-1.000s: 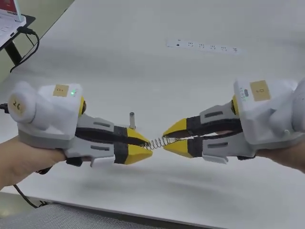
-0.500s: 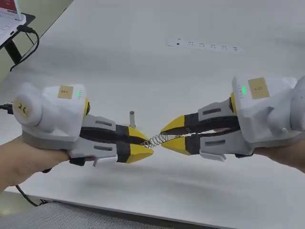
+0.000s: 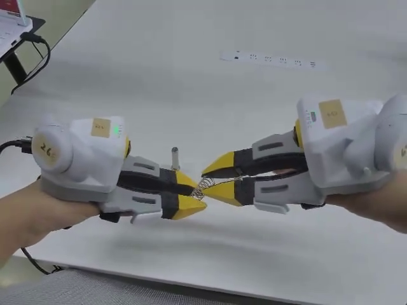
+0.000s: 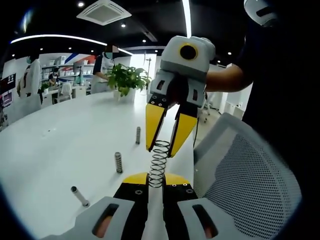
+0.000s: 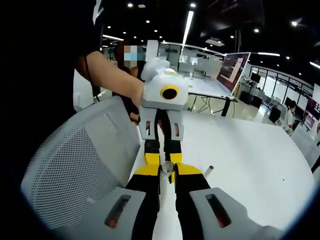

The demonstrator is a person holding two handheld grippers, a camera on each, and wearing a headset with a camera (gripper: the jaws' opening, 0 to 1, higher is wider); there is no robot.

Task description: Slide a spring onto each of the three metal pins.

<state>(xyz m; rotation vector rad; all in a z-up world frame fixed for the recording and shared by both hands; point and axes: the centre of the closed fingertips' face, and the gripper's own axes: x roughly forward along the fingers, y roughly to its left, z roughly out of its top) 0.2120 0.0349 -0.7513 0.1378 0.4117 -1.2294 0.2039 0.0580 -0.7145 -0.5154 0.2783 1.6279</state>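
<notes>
A small steel spring (image 3: 202,187) hangs in the air between the two grippers. My left gripper (image 3: 191,196) is shut on one end; the spring (image 4: 159,165) rises from between its yellow tips (image 4: 150,180). The right gripper (image 3: 210,182) faces it nose to nose, its jaws pressed on the sides of the spring's other end (image 5: 167,167). On the white table behind stand three metal pins: one bare pin (image 4: 80,196) and two pins that each carry a spring (image 4: 118,162) (image 4: 138,135). One pin (image 3: 175,156) shows just beyond the left gripper's tips.
A white power strip (image 3: 273,61) lies far back on the table. A laptop and cables (image 3: 19,32) sit at the far left. A grey mesh chair (image 4: 245,170) stands by the table's near edge. People stand in the room behind.
Both grippers have drifted closer together and slightly left. The visible length of spring between their tips has become shorter.
</notes>
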